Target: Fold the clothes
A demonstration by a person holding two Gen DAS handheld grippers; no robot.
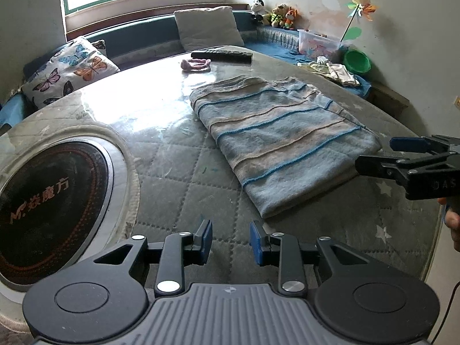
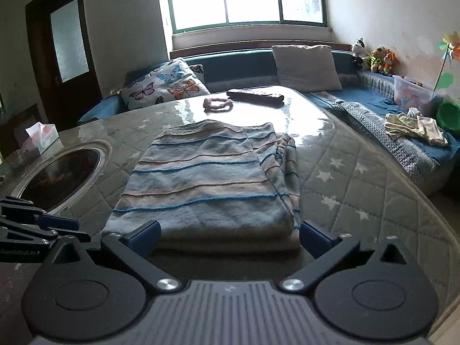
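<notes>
A folded blue-grey striped garment [image 1: 276,141] lies flat on the quilted table top [image 1: 184,172]; it also shows in the right wrist view [image 2: 207,181]. My left gripper [image 1: 231,240] is open and empty, hovering over bare table just short of the garment's near-left corner. My right gripper [image 2: 228,237] is open wide, its fingers either side of the garment's near edge, holding nothing. The right gripper also shows in the left wrist view [image 1: 373,153] at the garment's right corner. The left gripper shows at the left edge of the right wrist view [image 2: 61,230].
A round black induction hob [image 1: 43,210] is set into the table at left. A black remote [image 1: 221,55] and a pink cloth [image 1: 195,64] lie at the far side. Cushions, a tissue box [image 2: 41,136], loose clothes [image 2: 414,129] and toys sit on the bench around.
</notes>
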